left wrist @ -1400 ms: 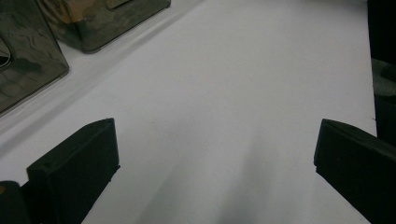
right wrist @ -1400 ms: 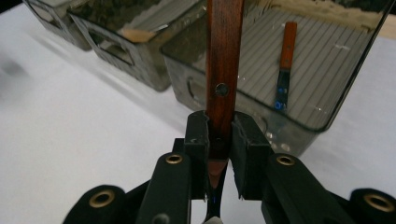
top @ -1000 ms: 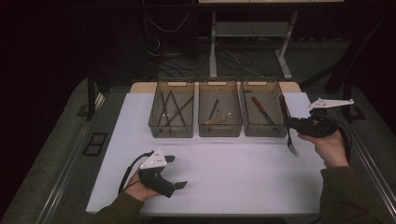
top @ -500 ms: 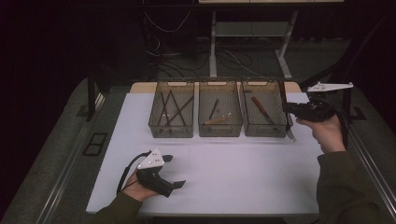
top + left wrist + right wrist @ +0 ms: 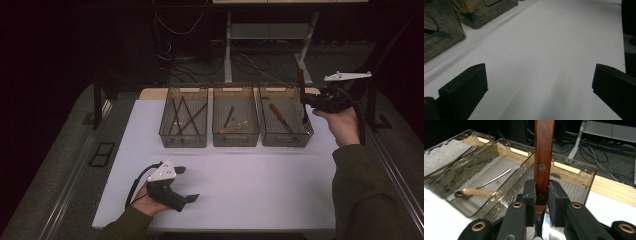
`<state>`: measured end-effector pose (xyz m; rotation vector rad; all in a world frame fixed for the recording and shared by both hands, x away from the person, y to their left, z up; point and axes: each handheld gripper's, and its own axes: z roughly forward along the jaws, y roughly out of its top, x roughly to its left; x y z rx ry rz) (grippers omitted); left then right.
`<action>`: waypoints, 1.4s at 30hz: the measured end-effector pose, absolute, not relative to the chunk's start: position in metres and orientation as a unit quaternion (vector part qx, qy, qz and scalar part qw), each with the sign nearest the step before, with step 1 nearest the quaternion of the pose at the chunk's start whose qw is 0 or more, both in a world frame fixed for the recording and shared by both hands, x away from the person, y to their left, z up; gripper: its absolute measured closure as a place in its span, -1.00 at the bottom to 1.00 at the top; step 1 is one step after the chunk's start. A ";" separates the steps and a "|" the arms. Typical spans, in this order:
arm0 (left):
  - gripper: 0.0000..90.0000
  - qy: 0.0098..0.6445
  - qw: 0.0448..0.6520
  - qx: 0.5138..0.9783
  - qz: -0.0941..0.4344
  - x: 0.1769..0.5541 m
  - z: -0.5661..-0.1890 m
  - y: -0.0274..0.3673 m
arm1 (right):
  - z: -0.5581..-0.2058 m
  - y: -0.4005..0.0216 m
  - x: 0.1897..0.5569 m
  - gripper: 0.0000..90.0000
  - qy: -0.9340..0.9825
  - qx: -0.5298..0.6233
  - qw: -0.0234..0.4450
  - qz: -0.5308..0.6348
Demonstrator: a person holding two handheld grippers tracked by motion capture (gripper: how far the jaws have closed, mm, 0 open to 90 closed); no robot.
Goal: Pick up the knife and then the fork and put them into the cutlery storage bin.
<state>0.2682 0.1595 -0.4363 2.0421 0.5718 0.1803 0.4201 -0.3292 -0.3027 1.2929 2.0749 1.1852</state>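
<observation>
Three bins sit in a row along the far side of the table, pretty much touching side to side. The left bin has several long thin sticks lying crossed in it. The middle bin has a spoon and a flat utensil lying in it. The right bin holds a wooden-handled knife lying at a slant. The right gripper is up over that bin's right edge, clamped on a wooden-handled utensil standing upright. The left gripper rests on the near left part of the table, well apart from the bins, jaws spread with just table between them.
</observation>
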 end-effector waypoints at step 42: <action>-1.00 0.231 0.486 0.840 0.069 0.268 -0.436 0.159 | -0.388 -0.314 0.473 0.24 0.784 0.510 0.164 0.314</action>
